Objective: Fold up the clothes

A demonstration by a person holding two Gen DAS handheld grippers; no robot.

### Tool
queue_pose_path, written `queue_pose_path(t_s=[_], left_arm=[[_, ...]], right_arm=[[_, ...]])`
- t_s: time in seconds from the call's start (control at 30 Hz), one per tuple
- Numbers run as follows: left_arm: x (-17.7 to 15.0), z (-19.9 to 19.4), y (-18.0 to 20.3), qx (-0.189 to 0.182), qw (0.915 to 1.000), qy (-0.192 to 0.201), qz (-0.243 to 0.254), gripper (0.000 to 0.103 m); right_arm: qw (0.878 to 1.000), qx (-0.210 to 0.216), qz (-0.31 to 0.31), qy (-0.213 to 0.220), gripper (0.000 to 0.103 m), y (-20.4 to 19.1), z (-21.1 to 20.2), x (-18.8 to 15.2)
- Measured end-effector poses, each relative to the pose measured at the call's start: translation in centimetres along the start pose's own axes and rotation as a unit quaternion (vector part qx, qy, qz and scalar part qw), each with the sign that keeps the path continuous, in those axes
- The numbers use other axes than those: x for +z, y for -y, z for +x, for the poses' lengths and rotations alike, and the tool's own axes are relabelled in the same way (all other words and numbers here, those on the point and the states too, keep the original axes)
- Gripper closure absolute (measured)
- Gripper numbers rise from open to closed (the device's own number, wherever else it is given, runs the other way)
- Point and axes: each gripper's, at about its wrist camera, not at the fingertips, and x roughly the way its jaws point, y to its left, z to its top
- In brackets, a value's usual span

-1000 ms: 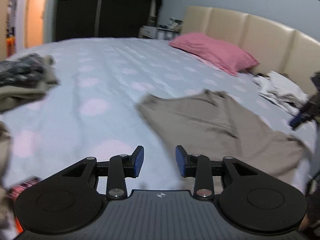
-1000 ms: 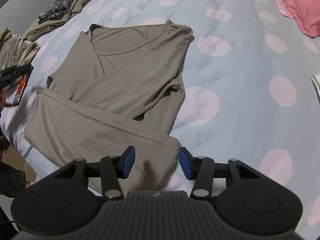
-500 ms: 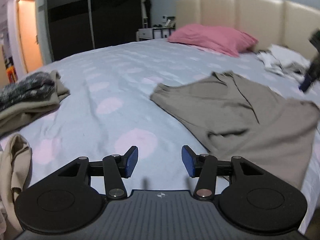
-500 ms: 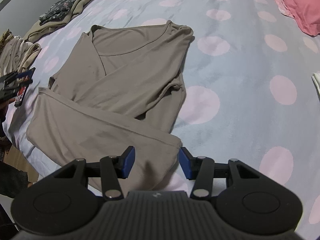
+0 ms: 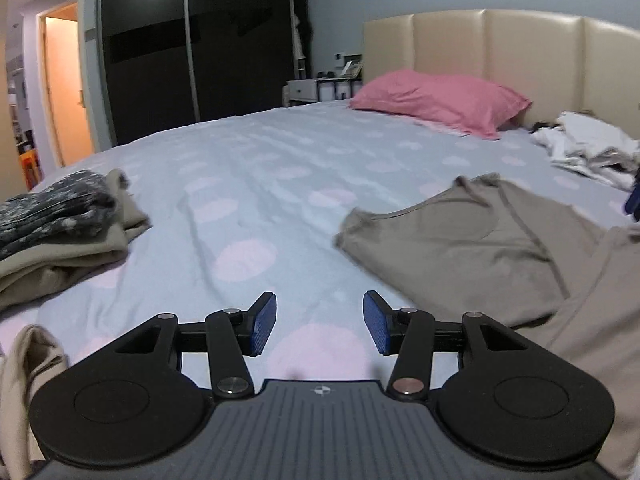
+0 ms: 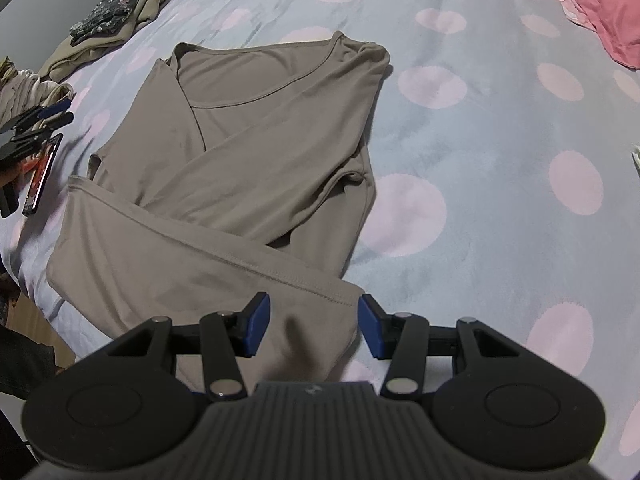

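A taupe long-sleeved shirt (image 6: pixel 260 152) lies flat on the dotted bed sheet, both sleeves crossed over the chest. Its lower part is folded up, with the hem running across the body. My right gripper (image 6: pixel 314 326) hovers open just above the near right corner of that folded part, nothing between its blue pads. My left gripper (image 5: pixel 320 328) is open over bare sheet, left of the shirt (image 5: pixel 460 248), and holds nothing. From the right wrist view, the left gripper (image 6: pixel 36 128) shows at the left edge, beside the shirt's side.
A stack of folded clothes (image 5: pixel 60 232) sits at the far left of the bed. A pink pillow (image 5: pixel 436 100) and a heap of white laundry (image 5: pixel 588 148) lie by the headboard. A phone-like object (image 6: pixel 40 176) rests near the bed edge. A beige garment (image 5: pixel 28 380) hangs at lower left.
The left gripper has rolled level and shifted, so the shirt now sits further right in its view and the folded stack shows more fully. The right gripper has stayed put.
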Motion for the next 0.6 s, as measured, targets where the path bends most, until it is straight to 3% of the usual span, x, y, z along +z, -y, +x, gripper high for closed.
queue_pose_path(t_s=[0.33,0.43,0.6], left_arm=[[0.1,-1.1,9.9,-0.081,0.9945,-0.033,0.058,0.057],[-0.4,-1.4,10.2,-0.072,0.9923,-0.041,0.092,0.057],[-1.7,-1.0,5.3,-0.011,0.9968,-0.066,0.045,0.057]], right_arm=[[1.0,-0.004,-0.009,0.01,0.051,-0.5,-0.7,-0.5],[1.0,-0.004,-0.008,0.014,0.051,-0.6,-1.2,-0.8],[1.0,-0.003,-0.004,0.015,0.051,-0.4,-1.4,-1.3]])
